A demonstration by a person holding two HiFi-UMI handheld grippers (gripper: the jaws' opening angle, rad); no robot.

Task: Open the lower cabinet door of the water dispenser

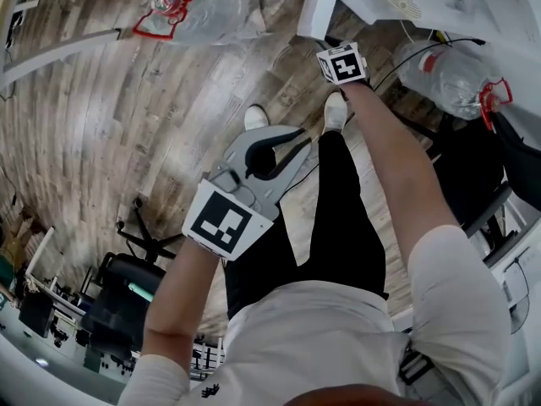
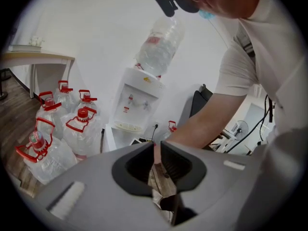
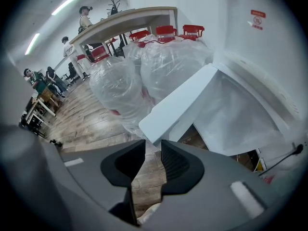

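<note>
The white water dispenser [image 2: 139, 97] stands against the wall with a bottle [image 2: 161, 42] upside down on top. Its lower cabinet door [image 3: 180, 102] is swung out, and the white cabinet inside [image 3: 240, 119] shows behind it. My right gripper [image 3: 153, 146] points steeply down with the door's lower corner just beyond its tips. Its jaws stand apart and nothing is between the pads. In the head view its marker cube [image 1: 342, 63] sits below the door [image 1: 319, 7]. My left gripper [image 1: 300, 138] hangs over the person's legs, away from the dispenser. Its jaws [image 2: 157, 146] are a narrow slit apart and empty.
Several red-capped water bottles [image 2: 72, 129] crowd the floor left of the dispenser, close to the door [image 3: 139, 66]. Another bottle [image 1: 448, 79] lies on the other side. A wooden table [image 3: 130, 18] stands behind the bottles, and an office chair [image 1: 127, 286] is behind the person. People [image 3: 38, 81] stand further off.
</note>
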